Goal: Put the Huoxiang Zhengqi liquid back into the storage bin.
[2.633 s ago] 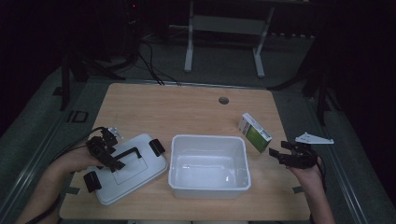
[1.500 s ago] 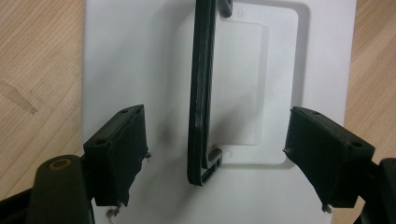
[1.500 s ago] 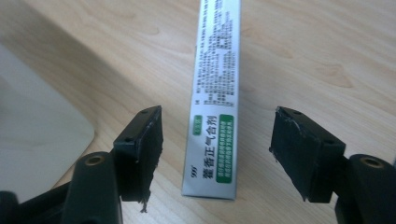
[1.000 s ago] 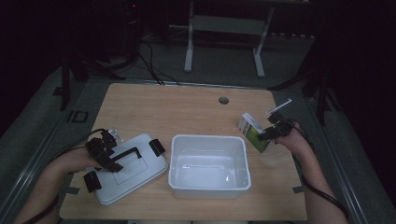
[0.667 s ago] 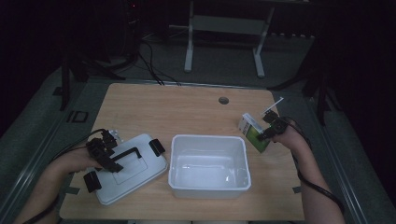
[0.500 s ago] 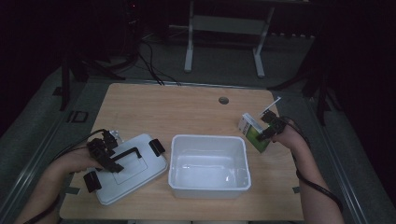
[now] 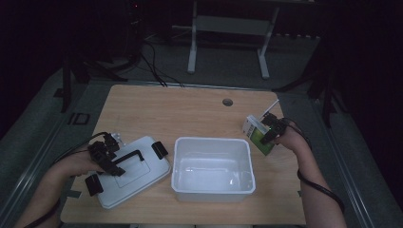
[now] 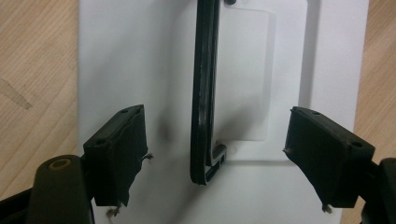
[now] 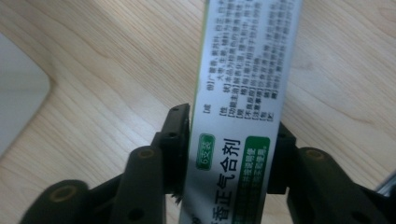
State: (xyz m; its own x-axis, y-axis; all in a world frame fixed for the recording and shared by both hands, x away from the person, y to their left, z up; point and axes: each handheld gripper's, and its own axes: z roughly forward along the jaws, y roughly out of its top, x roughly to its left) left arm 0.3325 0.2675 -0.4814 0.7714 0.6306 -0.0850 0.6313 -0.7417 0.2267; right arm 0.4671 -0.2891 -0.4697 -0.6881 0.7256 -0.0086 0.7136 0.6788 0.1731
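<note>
Right gripper (image 7: 267, 130) at table's right edge, jaws just closing, now pressed on both sides of green-and-white box (image 7: 258, 134), still on wooden table (image 7: 190, 107). Left gripper (image 7: 108, 156) low over white lid (image 7: 142, 175), jaws spread wide astride black handle (image 8: 204, 93), holding nothing. White bin (image 7: 212, 168) between lid and box. Box's upper end cut off in right gripper view.
</note>
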